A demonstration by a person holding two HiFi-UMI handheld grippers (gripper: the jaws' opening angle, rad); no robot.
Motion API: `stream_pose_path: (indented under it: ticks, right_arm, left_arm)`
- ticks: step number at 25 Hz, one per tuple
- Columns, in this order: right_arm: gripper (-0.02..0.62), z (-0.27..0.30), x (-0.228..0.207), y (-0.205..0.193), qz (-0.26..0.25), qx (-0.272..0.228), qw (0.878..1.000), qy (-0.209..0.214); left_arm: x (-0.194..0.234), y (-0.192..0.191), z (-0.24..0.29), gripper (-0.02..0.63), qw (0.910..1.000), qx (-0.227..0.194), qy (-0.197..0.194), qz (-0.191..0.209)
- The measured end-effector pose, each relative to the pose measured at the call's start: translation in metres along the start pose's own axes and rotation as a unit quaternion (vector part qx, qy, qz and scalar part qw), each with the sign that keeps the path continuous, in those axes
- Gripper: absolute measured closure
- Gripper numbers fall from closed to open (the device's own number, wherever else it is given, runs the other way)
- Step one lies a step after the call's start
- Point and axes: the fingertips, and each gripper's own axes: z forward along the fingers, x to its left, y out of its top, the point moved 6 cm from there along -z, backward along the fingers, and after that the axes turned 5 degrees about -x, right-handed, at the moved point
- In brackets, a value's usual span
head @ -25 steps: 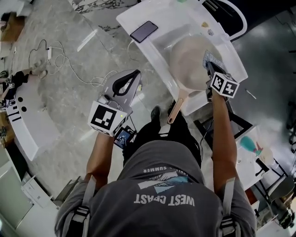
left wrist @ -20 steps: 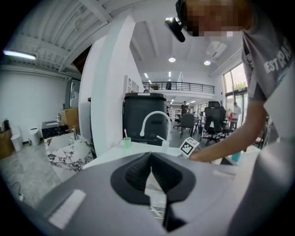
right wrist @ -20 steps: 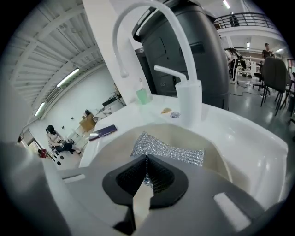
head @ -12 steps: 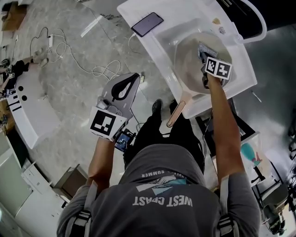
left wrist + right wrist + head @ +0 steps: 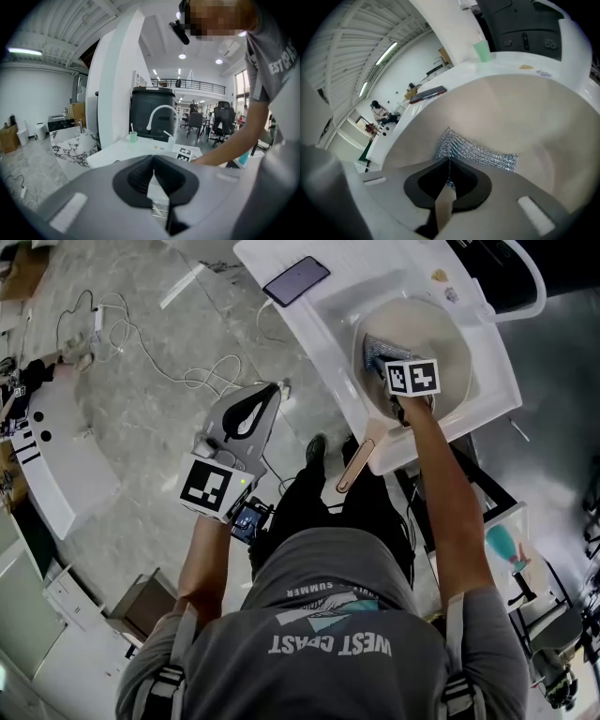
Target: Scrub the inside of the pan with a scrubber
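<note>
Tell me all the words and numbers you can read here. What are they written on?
"WEST COAST": on the back of the person's grey T-shirt, upside down in the head view.
"SUMMER": smaller, on the same T-shirt, just above that in the picture, also upside down.
The two marker cubes carry only black-and-white square patterns, no letters or numbers.
The phone has a dark screen with nothing to read.

I see a phone (image 5: 296,280) on the sink's (image 5: 323,334) left ledge, a green cup (image 5: 482,50) on its far ledge, a faucet (image 5: 150,120) over it, and cables (image 5: 211,381) on the floor left of it.
</note>
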Motion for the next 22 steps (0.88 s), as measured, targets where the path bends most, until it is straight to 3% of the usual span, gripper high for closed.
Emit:
stream_pose_path:
  ticks: [4, 9, 15, 22]
  right_arm:
    - [0.584, -0.011, 0.011, -0.021, -0.037, 0.069, 0.997, 0.018]
    - [0.584, -0.027, -0.007, -0.041, -0.051, 0.131, 0.990, -0.007]
    - [0.584, -0.049, -0.052, -0.039, -0.033, 0.138, 0.988, -0.063]
    - [0.586, -0.062, -0.105, -0.010, -0.021, 0.098, 0.987, -0.128]
  left_arm:
    - [-0.001, 0.001, 0.003, 0.604, 1.0000, -0.002, -0.007, 0.000]
    - [-0.006, 0.004, 0.009, 0.604, 0.9998, -0.005, -0.017, 0.004]
    - [-0.010, 0.009, 0.015, 0.604, 0.9997, -0.006, -0.022, 0.008]
    - [-0.012, 0.010, 0.021, 0.604, 0.9997, -0.003, -0.022, 0.008]
